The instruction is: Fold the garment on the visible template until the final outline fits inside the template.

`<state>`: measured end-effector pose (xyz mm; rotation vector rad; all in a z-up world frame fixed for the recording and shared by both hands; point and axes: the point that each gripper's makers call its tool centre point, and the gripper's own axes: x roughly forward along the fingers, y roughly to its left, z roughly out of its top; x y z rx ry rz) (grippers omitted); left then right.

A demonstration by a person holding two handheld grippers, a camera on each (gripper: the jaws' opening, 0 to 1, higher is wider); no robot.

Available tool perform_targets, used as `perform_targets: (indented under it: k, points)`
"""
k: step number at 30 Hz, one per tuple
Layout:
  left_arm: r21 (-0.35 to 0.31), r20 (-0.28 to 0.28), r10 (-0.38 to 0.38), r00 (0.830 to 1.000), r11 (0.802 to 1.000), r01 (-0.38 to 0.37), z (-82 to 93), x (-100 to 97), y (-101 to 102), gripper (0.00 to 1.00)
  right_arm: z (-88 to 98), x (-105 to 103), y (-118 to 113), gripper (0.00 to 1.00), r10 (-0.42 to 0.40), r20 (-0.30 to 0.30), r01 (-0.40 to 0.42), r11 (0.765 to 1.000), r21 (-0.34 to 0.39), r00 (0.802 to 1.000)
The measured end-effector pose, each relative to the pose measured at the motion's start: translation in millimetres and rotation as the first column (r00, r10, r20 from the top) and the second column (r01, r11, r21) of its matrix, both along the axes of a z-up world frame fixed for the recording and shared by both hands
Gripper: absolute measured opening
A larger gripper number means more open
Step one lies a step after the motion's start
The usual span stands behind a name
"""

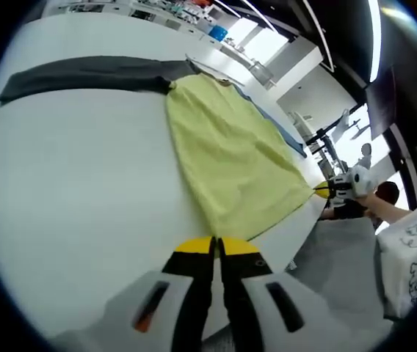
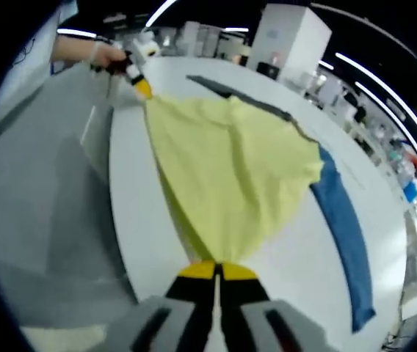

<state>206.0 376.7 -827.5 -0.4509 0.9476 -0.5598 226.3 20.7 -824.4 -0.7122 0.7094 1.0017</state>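
Pinching one near corner of the yellow cloth garment on the white table, the left gripper is clenched; in the right gripper view the right gripper grips the opposite corner, likely readying a fold away from the person

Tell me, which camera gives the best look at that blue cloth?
The right gripper view: the blue cloth shows as a long strip on the table beside the yellow garment. In the left gripper view only a thin blue edge peeks out past the garment.
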Motion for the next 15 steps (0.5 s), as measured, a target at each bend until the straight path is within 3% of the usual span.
perform_targets:
  k: [6, 15]
  points:
    - [-0.023, 0.006, 0.014, 1.0, 1.0, -0.014, 3.3, -0.2, 1.8, 0.0, 0.3, -4.3, 0.8, 0.0, 0.004, 0.002, -0.004, 1.0, 0.016, 1.0]
    - [-0.029, -0.027, 0.042, 0.999, 0.999, -0.043, -11.3, -4.1, 5.2, 0.0, -9.3, -6.4, 0.1, 0.0, 0.019, -0.003, -0.019, 1.0, 0.005, 1.0]
